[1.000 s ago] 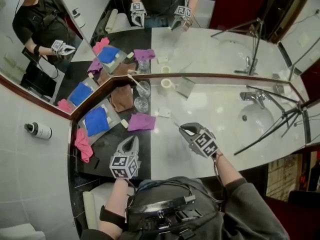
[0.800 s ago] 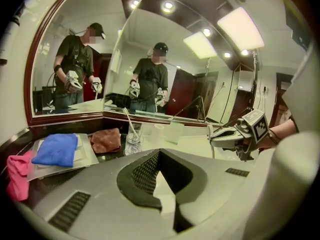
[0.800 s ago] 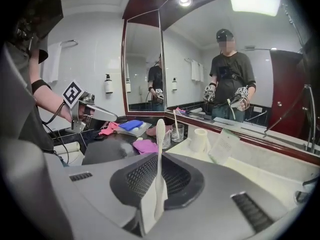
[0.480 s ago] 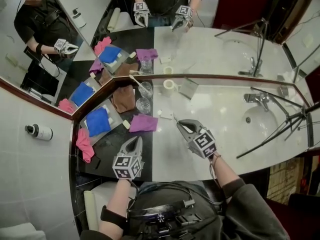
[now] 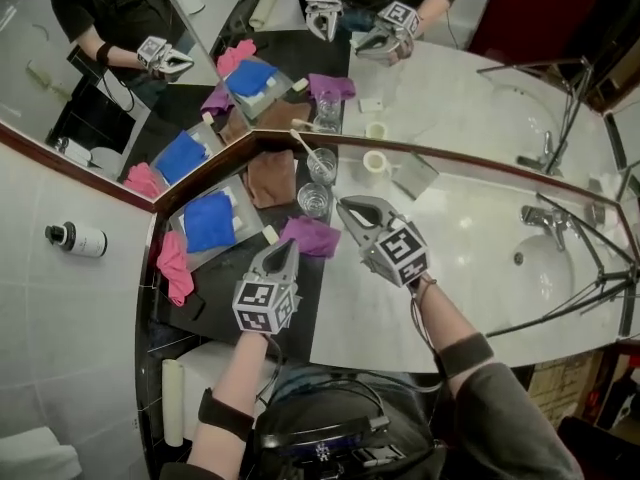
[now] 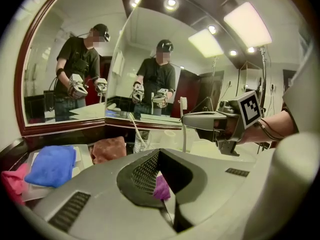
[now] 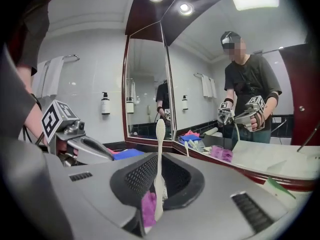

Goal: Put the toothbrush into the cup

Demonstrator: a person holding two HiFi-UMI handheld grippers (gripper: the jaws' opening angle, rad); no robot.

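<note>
My right gripper (image 5: 346,206) is shut on a white toothbrush (image 7: 159,144), which stands upright between its jaws with the bristle end up. The gripper's tips are just right of a clear glass cup (image 5: 313,200) on the dark tray. A second glass (image 5: 321,165) behind it holds another toothbrush (image 5: 301,140). In the left gripper view the right gripper (image 6: 192,119) and its toothbrush (image 6: 183,126) show at the right of that glass (image 6: 140,140). My left gripper (image 5: 281,256) is shut and holds nothing, above a purple cloth (image 5: 312,236).
A blue cloth (image 5: 210,220), a brown cloth (image 5: 270,178) and a pink cloth (image 5: 172,266) lie on the dark tray (image 5: 225,303). A tape roll (image 5: 375,161) sits by the corner mirror. The sink (image 5: 545,268), faucet (image 5: 545,218) and tripod legs (image 5: 590,298) are at the right.
My right gripper has carried the toothbrush left and away from me, from the white counter to beside the glass cups. The left gripper has moved forward over the purple cloth.
</note>
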